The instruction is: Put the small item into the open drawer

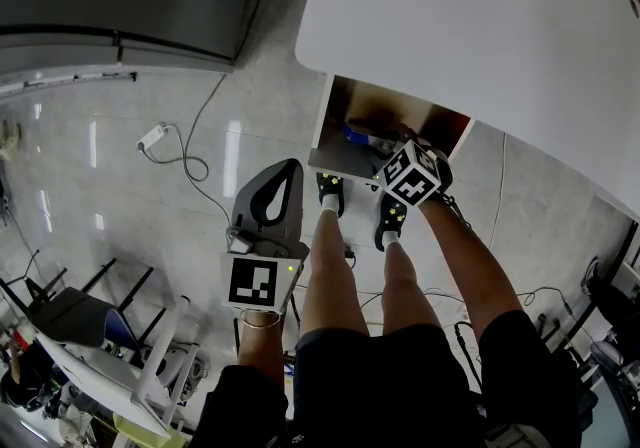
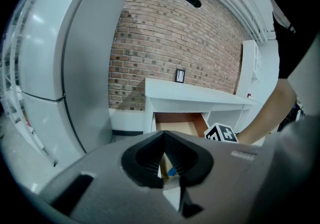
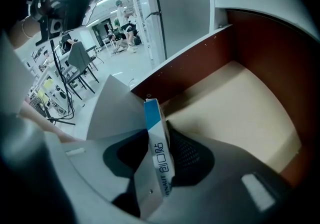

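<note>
Black shirt (image 1: 240,406), black shorts (image 1: 400,366), white socks in black shoes (image 1: 390,221), a thin bracelet (image 1: 262,320). The left gripper (image 1: 283,176) is grey with black ribbed pads (image 2: 150,160); it and the right gripper (image 1: 390,151) carry black-and-white marker cubes (image 1: 410,174).

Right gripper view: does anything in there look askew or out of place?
Yes: the small blue-and-white box stands on edge, tilted, in the right claw above the open drawer; a gap shows beside it, so it looks loose.
</note>
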{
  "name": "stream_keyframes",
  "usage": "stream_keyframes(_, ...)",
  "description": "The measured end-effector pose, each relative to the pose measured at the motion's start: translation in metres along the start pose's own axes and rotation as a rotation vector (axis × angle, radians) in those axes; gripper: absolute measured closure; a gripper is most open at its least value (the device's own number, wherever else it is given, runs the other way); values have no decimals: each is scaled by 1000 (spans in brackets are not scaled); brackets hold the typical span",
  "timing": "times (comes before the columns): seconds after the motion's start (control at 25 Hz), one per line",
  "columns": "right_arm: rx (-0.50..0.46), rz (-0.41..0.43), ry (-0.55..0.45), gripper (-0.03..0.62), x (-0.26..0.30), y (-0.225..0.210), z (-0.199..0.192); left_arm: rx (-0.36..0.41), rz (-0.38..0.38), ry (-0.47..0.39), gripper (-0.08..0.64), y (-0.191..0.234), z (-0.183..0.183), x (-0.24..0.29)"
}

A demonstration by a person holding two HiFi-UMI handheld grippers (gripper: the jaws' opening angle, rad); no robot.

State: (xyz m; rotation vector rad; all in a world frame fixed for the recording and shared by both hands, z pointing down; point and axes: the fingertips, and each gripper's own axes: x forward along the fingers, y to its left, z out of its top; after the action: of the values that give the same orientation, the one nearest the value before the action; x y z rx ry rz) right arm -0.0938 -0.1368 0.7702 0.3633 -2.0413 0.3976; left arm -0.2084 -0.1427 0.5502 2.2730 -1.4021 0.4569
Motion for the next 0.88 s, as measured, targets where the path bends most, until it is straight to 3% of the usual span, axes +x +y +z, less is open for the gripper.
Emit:
stream_keyframes(0.64,18,-80,-39,453,-21,-21,3,20,-15,-3,563,-12,7,2)
stream_keyframes(0.88,34,-126,-106,477,-42,-27,11,27,-20,-13,563,-22,14,1)
